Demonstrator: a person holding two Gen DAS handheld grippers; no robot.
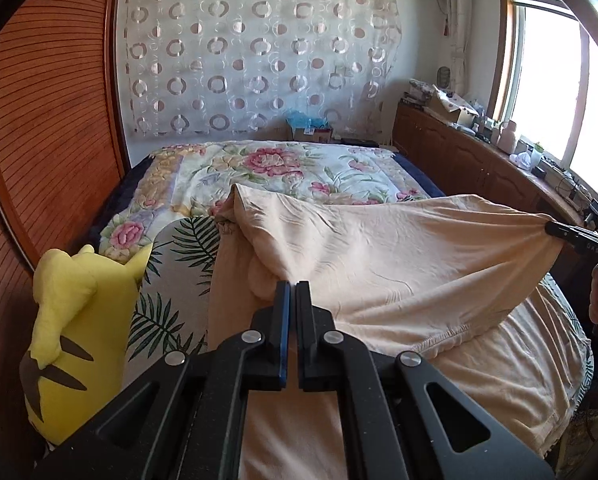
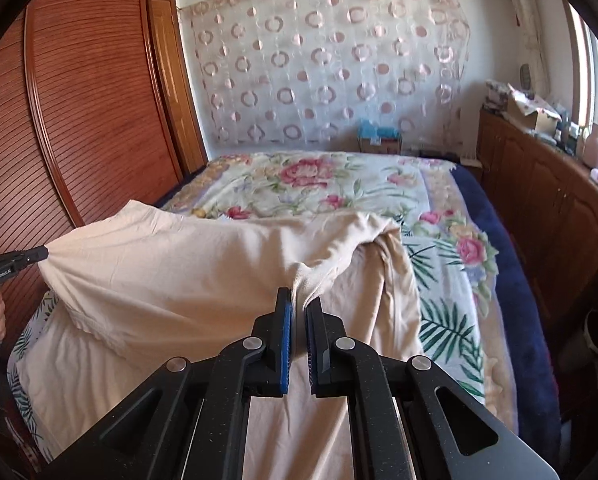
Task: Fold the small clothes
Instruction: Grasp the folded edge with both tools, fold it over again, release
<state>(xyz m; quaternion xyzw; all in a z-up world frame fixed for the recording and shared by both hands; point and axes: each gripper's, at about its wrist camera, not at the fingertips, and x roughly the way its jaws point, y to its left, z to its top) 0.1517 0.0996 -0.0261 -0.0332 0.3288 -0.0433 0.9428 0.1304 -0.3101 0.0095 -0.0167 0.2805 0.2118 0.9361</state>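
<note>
Clearly both claws are pinching the same peach garment [image 1: 379, 264], and this is why its near edge hangs in the air instead of lying flat. The left claw [image 1: 293, 285] is closed tight on a bunch of the cloth, with the fabric gathered into creases that run away from the pinch. The right claw [image 2: 299, 303] is also closed on a fold of the same cloth, which sits between its blue pads. In the left wrist view, the right claw appears at about 3 o'clock, where the fabric is pulled to a point, so the edge is stretched between the two grips. The rest of the garment lies on the bed [image 2: 511, 264], over a palm-leaf sheet [image 1: 187, 248] and just in front of the floral blanket [image 1: 275, 176]. I think that the cloth is held at two spread points so that the edge stays straight and can be carried over the lower part as one fold. A yellow plush toy [image 1: 71, 320] stands at 9 o'clock of the garment, close to it but not touching, so a wide swing to that side could hit it. The fold itself is not yet made.
</note>
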